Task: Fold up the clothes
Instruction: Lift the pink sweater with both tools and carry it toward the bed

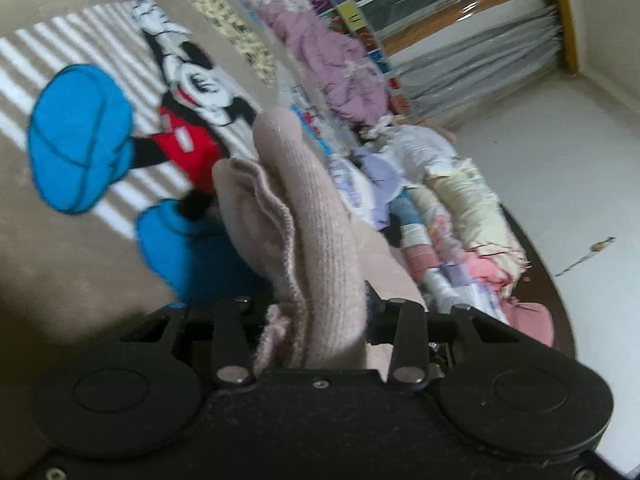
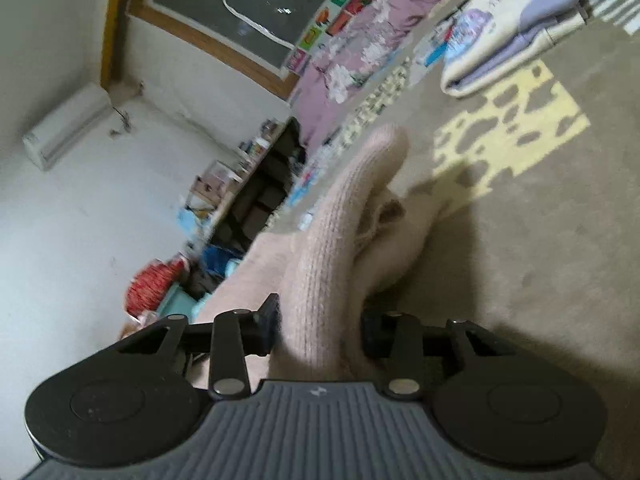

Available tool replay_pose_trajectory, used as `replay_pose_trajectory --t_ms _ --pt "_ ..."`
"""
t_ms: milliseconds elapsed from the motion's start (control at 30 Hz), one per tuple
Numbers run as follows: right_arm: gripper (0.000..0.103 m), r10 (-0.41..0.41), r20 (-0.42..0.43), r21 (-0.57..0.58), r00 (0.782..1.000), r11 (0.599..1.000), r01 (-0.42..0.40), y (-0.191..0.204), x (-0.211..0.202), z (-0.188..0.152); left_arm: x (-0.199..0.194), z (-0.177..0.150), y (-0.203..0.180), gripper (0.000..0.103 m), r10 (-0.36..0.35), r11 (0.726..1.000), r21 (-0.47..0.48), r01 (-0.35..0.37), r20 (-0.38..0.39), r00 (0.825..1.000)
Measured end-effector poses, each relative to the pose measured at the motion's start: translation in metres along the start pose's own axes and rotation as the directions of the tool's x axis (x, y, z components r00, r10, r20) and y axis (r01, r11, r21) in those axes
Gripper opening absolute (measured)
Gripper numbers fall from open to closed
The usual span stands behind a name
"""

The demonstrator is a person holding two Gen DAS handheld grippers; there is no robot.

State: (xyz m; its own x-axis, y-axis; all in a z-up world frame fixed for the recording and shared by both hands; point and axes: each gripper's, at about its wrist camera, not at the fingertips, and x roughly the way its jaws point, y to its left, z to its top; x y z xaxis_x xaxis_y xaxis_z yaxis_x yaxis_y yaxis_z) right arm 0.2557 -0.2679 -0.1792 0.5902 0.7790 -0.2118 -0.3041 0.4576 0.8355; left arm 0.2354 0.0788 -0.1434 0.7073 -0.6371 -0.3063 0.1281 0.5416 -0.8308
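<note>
Pink knit garment (image 1: 316, 240) is bunched and pinched in both our left hand-held gripper (image 1: 320, 320) and right hand-held gripper (image 2: 320, 328) above the blanket (image 1: 80, 272) (Mickey print); we'd keep edges level before laying flat.

Large letters fill the coloured squares of the banner (image 2: 352, 0) along the bed's far edge (an "M" seems likeliest), but motion blur leaves nothing surely readable.

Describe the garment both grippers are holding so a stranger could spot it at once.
On the beige blanket with the cartoon mouse, look nearest the cameras. The pale pink ribbed knit bunches between each gripper's fingers; unlike the folded printed clothes stacked beyond, it is plain and fuzzy.
</note>
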Motion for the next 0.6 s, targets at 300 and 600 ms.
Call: replay_pose_trajectory --t_ms 300,600 --pt "0.053 -0.166 0.027 0.035 0.986 0.986 0.165 -0.006 -0.06 -0.013 0.02 -0.03 0.002 0.05 0.066 0.998 0.023 -0.063 -0.127 0.99" --pt "0.068 -0.263 0.012 -0.01 0.965 0.965 0.263 -0.011 -0.061 -0.016 0.009 -0.034 0.004 0.072 0.156 0.986 0.075 -0.15 -0.092 0.983"
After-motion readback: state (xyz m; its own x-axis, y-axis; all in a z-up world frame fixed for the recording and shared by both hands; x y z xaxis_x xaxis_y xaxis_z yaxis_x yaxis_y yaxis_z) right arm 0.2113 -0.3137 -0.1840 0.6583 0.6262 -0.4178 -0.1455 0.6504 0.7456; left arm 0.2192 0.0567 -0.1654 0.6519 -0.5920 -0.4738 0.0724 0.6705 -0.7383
